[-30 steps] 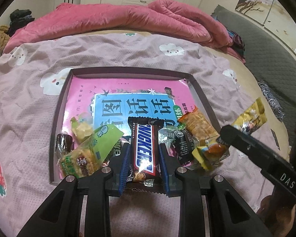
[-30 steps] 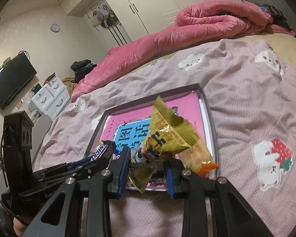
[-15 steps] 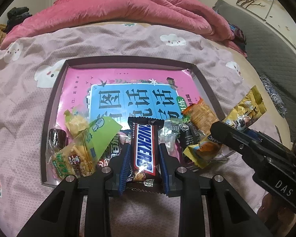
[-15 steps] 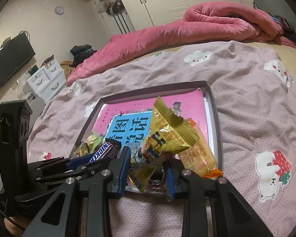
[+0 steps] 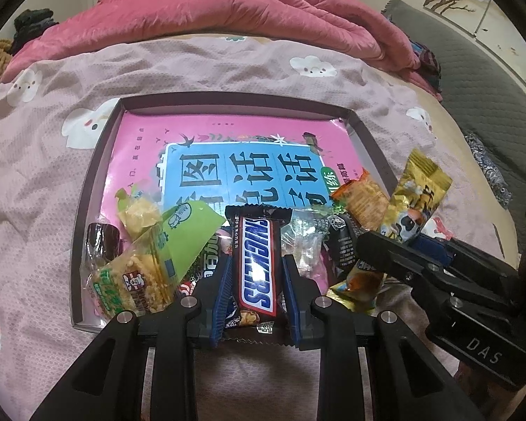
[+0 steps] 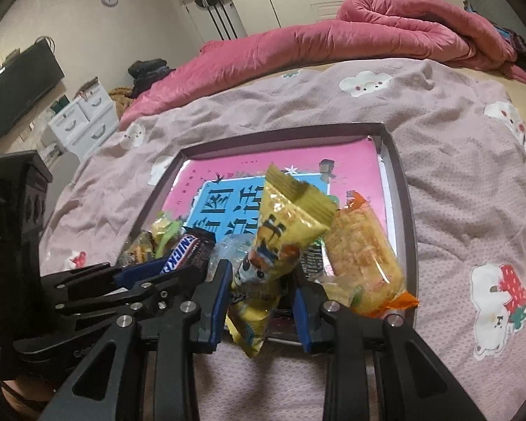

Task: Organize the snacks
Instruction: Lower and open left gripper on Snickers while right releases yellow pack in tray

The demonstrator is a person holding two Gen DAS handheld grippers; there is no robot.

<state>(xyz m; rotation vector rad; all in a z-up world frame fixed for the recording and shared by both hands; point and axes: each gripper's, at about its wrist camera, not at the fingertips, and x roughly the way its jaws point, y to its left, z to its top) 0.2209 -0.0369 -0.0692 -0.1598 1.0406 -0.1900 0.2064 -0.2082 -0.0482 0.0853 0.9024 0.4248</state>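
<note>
The left gripper point(image 5: 256, 280) is closed tight on a Snickers bar point(image 5: 255, 263). The bar is long and flat, with a shiny brown wrapper, a blue and white name on it, and zigzag ends. It sits at the near edge of the tray point(image 5: 87, 189), pointing away toward the far side.

The right gripper point(image 6: 261, 301) is closed on a yellow snack bag point(image 6: 280, 245). The bag is shiny and crinkly, with a flat ridged strip at the top and a little cartoon face on it. It stands up tilted over the near right part of the tray.

The tray is a wide, shallow box with thin dark walls. A smooth pink and blue book cover point(image 5: 235, 161) lies flat inside it. More snacks lie in a pile along the near side: a green bag of bumpy crackers point(image 5: 147, 270), a small clear candy wrapper point(image 5: 303, 238), a black packet point(image 5: 343, 242) and an orange bag of crispy bits point(image 6: 361, 256).

The tray rests on a soft, bumpy pink blanket point(image 5: 45, 182) with white clouds on it. A puffy red quilt point(image 5: 210, 14) is heaped behind it.
</note>
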